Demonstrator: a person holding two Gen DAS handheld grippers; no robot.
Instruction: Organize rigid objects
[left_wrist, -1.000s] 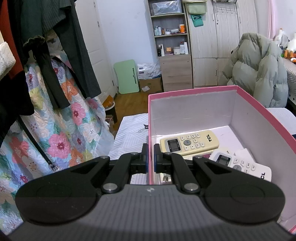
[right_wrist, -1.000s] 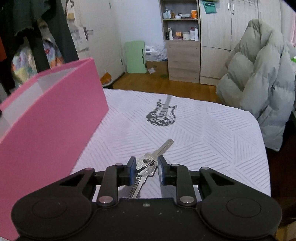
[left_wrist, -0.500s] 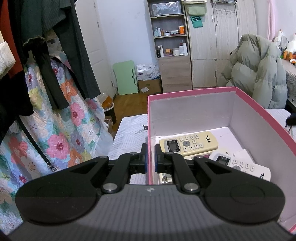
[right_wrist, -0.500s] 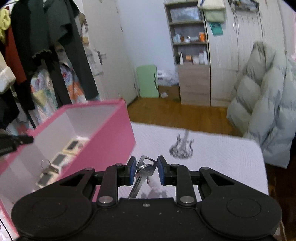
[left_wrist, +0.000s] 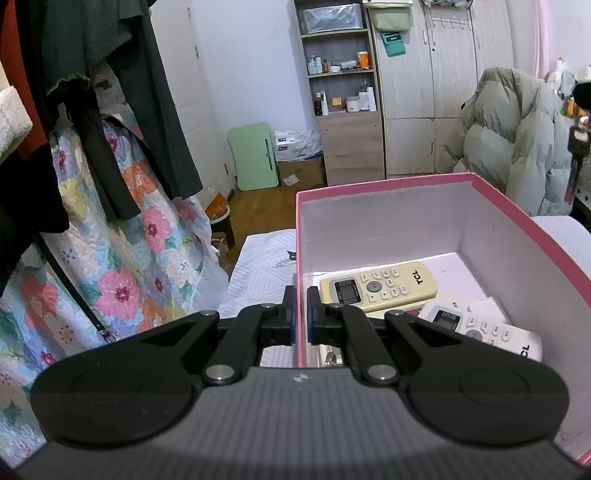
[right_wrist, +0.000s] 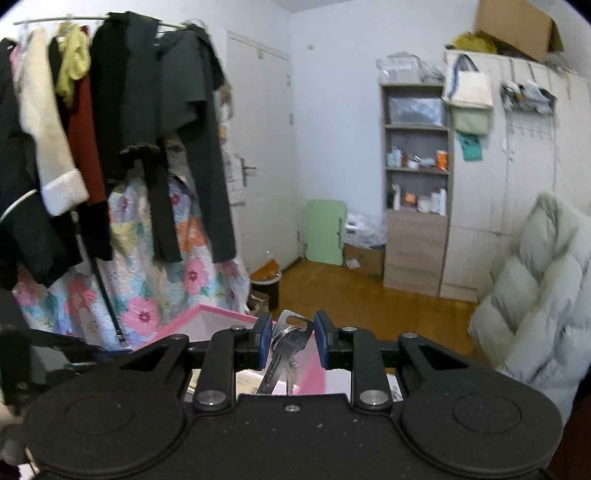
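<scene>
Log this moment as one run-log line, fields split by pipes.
left gripper: shut on pink box wall | right gripper: shut on keys, raised above box | in box: two remotes | step: drop keys pending

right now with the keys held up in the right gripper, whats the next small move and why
Probably lower the right gripper over the pink box and release. It grips the keys above the rim, while the left gripper clamps the box wall, and two remotes lie inside.

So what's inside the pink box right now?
The pink box holds a beige TCL remote and a white remote lying on white paper. The left gripper hides its near corner.
</scene>
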